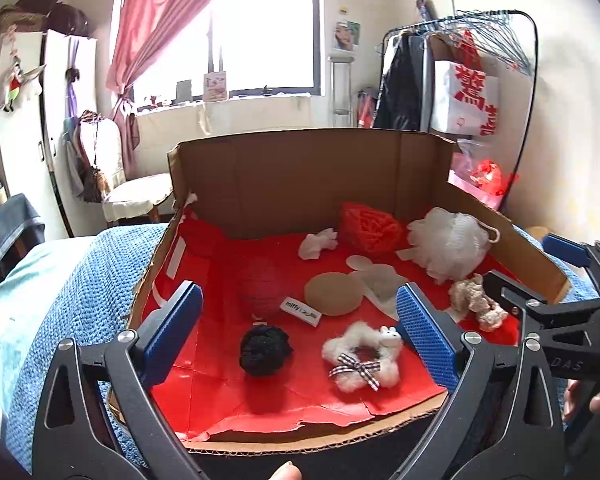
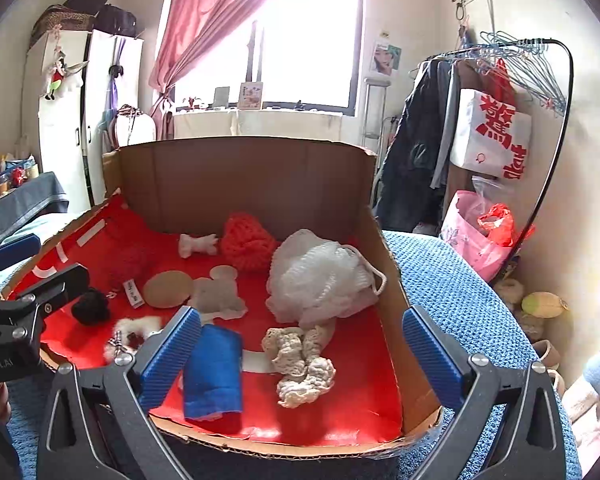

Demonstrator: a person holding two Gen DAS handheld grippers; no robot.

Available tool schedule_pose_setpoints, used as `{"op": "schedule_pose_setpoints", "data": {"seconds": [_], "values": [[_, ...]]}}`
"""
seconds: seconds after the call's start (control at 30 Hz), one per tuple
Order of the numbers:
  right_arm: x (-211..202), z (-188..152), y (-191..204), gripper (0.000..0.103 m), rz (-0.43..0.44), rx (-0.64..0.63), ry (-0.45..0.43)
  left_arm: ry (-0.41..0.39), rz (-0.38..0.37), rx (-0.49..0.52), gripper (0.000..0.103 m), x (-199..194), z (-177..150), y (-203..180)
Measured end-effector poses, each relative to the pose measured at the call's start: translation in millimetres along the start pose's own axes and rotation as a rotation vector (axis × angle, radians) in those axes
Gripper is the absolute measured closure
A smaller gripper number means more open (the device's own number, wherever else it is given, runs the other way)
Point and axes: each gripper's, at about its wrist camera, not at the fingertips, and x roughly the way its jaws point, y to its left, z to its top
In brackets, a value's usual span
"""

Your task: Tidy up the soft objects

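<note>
The soft objects are lying scattered on the red paper lining (image 1: 228, 392) of an open cardboard box (image 1: 308, 176) that is sitting on a blue knitted blanket (image 1: 72, 280). Nearest the front, a black yarn ball (image 1: 265, 350) is resting beside a white fluffy ring with a checked bow (image 1: 362, 356). Behind them a pink yarn ball (image 1: 258, 286) with a white label is lying next to a round tan sponge (image 1: 334, 294), which is just beside a flat grey bear-shaped pad (image 2: 216, 294). Toward the back wall, a small crumpled white piece (image 1: 318, 243) and an orange-red knitted piece (image 1: 370, 226) are sitting near each other. A white mesh bath pouf (image 2: 320, 280) is filling the right rear area, its cord loop touching the box wall. In front of it, a cream crocheted piece (image 2: 300, 360) is lying on the lining, with a folded blue cloth (image 2: 214, 372) just to its left near the front edge.

The left gripper (image 1: 300, 336) is hovering over the front of the box with its blue pads spread wide, holding nothing. The right gripper (image 2: 300, 356) is likewise hanging wide open above the front right part, gripping nothing; the cream piece and blue cloth are showing between its fingers but apart from them.
</note>
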Motion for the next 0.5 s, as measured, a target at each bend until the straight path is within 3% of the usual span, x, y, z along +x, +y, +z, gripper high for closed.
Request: {"op": "schedule_pose_setpoints", "data": {"seconds": [0.27, 0.5], "values": [[7, -4, -2, 0.000, 0.005, 0.013, -0.005, -0.009, 0.045, -0.026, 0.004, 13, -9, 7], [11, -5, 2, 0.000, 0.009, 0.007, 0.009, 0.007, 0.041, -0.027, 0.004, 17, -14, 8]]}}
